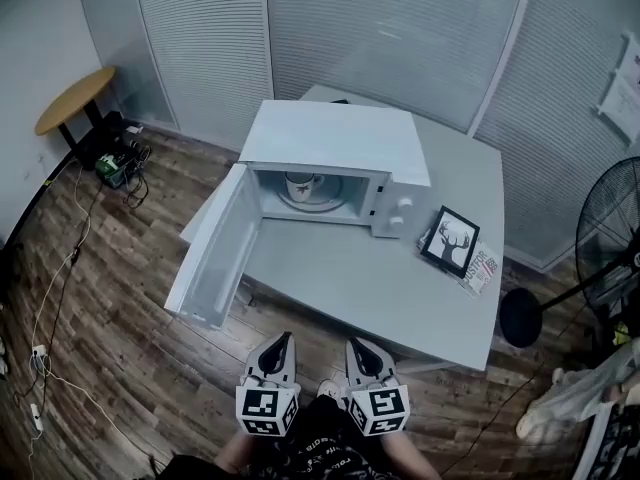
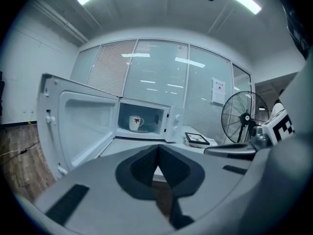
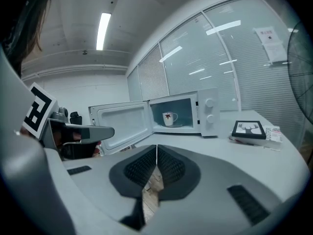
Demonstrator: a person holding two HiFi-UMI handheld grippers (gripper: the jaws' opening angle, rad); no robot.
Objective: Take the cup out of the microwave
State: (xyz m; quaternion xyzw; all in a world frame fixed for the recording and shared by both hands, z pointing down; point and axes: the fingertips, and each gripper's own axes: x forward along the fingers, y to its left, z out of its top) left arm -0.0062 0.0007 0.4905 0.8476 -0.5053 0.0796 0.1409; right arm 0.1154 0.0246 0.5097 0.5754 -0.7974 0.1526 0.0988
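The table (image 1: 350, 288) bears the microwave (image 1: 335, 138), its door (image 1: 215, 253) swung wide to clear the way in. The left gripper (image 1: 283, 343) and right gripper (image 1: 358, 346) hover short of the table, jaws together and empty, well apart from the cup (image 1: 300, 184) inside (seemingly on the plate (image 1: 330, 198)).

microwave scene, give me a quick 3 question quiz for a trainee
1. True or false: the door of the microwave is shut.
2. Where is the cup? A on the table; B inside the microwave; C on the floor.
3. Fill in: the left gripper and the right gripper are both empty, with jaws ____.

Key: 1 false, the door hangs wide open; 2 B; 3 shut.
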